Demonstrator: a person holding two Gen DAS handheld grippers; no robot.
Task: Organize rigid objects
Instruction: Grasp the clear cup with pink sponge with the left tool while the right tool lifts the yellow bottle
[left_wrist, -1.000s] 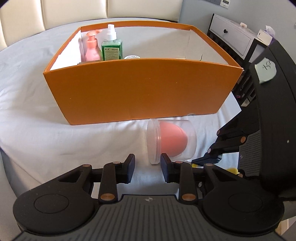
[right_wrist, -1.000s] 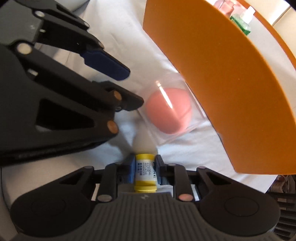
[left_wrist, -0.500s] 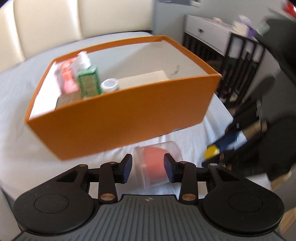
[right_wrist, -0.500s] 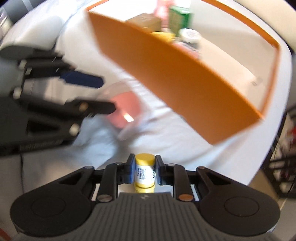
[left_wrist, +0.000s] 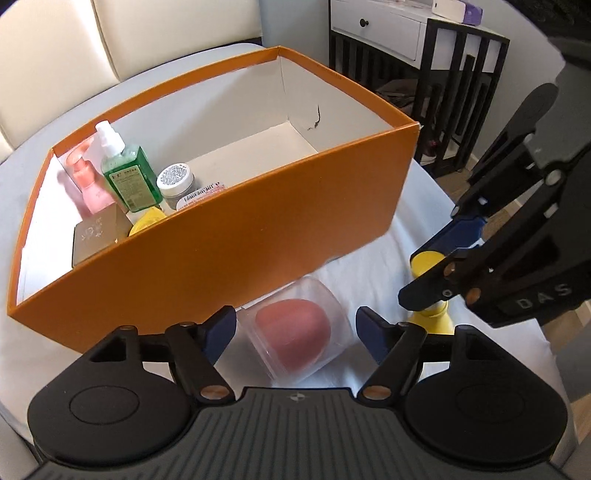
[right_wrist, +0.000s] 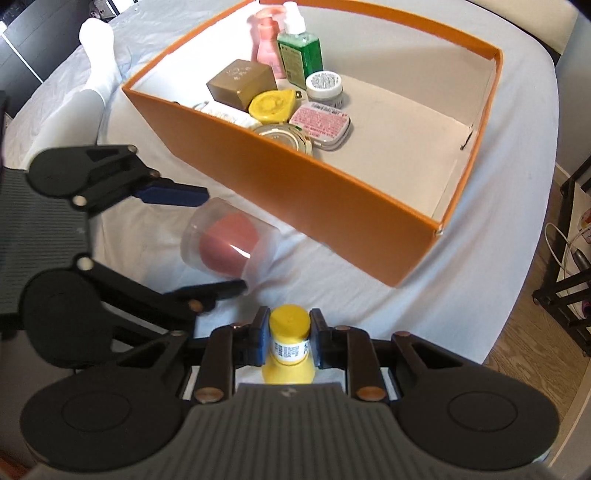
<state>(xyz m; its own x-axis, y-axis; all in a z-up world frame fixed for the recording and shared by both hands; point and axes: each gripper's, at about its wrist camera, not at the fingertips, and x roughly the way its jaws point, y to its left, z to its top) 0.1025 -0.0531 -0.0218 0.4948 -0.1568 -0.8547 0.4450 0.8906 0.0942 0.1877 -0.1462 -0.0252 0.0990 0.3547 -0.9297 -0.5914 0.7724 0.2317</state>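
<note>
Two grippers share the left wrist view. The left gripper (left_wrist: 295, 330) has its jaws opening, standing apart on either side of a clear plastic case (left_wrist: 295, 332) that holds one pink egg-shaped sponge (left_wrist: 293, 330); the pads do not press on it. The case lies on its side on a white cloth-covered table (left_wrist: 417, 229), just ahead of the fingers and close against the front wall of one orange cardboard box (left_wrist: 236, 243). To the right of this gripper, the right gripper (left_wrist: 434, 275) is clamped on one small yellow bottle (left_wrist: 430, 295). Inside the box, at its far left end, stand one pink pump bottle (left_wrist: 90, 181), one green bottle with a white spray top (left_wrist: 127, 173) and one small white-lidded jar (left_wrist: 175, 182), with a gold carton (left_wrist: 98, 234) nearer. Beyond the table are cream chair backs (left_wrist: 162, 40) and a white drawer unit on a black frame (left_wrist: 399, 33).

One yellow bottle (right_wrist: 290, 341) sits pinched between the blue pads in the right wrist view, cap pointing forward. To this gripper's left, the left gripper (right_wrist: 210, 242) brackets the clear case (right_wrist: 231, 245) with gaps on both sides. Ahead stands the orange box (right_wrist: 332, 195), where seven items gather at the far left: the pink bottle (right_wrist: 267, 40), green bottle (right_wrist: 299, 51), gold carton (right_wrist: 240, 83), white jar (right_wrist: 325, 86), a yellow tape measure (right_wrist: 273, 105), a pink-labelled tin (right_wrist: 321, 123) and a gold-lidded round tin (right_wrist: 282, 134). A white packet's edge shows beside them. Wooden floor (right_wrist: 524, 354) lies to the right of the table (right_wrist: 480, 295).
</note>
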